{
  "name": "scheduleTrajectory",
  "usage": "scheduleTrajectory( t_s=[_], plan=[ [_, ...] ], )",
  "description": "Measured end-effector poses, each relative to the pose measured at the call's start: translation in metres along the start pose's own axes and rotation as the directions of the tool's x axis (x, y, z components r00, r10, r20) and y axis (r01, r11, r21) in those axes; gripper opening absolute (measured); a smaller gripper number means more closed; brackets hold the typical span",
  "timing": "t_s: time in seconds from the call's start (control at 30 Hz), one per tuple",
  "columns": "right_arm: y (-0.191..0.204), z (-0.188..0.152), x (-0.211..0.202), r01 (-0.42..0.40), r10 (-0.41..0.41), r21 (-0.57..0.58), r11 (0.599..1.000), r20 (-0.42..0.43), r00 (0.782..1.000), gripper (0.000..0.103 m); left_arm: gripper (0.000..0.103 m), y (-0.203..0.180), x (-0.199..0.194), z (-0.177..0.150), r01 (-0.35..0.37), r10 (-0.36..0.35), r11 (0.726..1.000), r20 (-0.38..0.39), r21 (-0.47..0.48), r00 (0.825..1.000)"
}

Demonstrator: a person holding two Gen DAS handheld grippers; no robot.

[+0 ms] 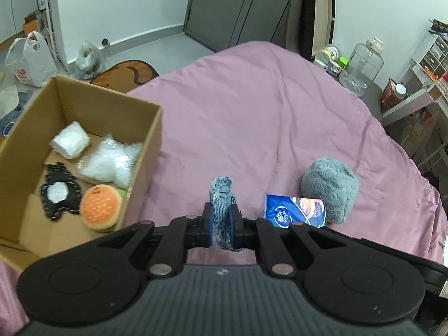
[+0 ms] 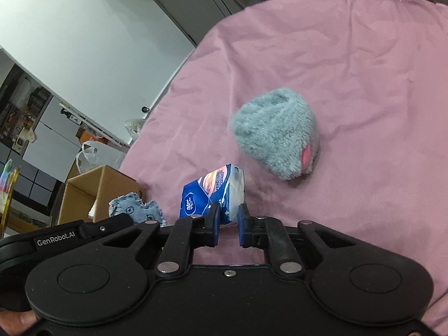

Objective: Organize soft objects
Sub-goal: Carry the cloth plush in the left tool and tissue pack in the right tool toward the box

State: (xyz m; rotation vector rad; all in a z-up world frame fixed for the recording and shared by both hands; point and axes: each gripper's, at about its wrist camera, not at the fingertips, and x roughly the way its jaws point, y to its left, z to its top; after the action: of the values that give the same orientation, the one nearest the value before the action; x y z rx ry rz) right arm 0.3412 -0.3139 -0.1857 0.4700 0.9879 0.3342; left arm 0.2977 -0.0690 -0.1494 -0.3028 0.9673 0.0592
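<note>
1. Pink sheets cover the bed [image 1: 280, 117], and grey wardrobe doors [image 1: 240, 8] stand behind it.
2. At the bed's left edge sits an open cardboard box [image 1: 152, 140] holding two white wrapped bundles, a black patch with a white centre, and an orange burger plush [image 1: 100, 208].
3. The left gripper [image 1: 223, 224] has its jaws closed on a blue-grey patterned cloth [image 1: 222, 196], which sticks up between the blue pads, clear of the sheet.
4. The right gripper [image 2: 229, 225] has its jaws clamped on one end of a blue tissue pack [image 2: 207, 193], which is tilted.
5. A fluffy grey plush [image 2: 275, 133] with a pink patch lies on the bed just beyond the pack.
</note>
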Motion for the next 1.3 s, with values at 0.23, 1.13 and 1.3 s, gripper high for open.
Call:
scheduleTrajectory(
  t_s=[0.23,1.13,1.3],
  plan=[
    [0.008,-0.003,-0.016,0.008,-0.007,-0.034,0.999,0.029,1.0,0.011,0.01,0.009,-0.031,-0.002,-0.01,0.01,1.0,0.038,-0.016,0.999],
    [0.059,-0.02,-0.013,0.058,-0.062,-0.115,0.992,-0.037,0.997,0.008,0.01,0.083,-0.092,0.007,-0.032,0.042,0.995,0.12,-0.091,0.992],
    [0.055,-0.033,0.003,0.113,-0.122,-0.119,0.986,-0.068,0.99,0.05,0.01,0.101,-0.089,0.008,-0.053,0.065,0.992,0.114,-0.112,0.991]
  ],
)
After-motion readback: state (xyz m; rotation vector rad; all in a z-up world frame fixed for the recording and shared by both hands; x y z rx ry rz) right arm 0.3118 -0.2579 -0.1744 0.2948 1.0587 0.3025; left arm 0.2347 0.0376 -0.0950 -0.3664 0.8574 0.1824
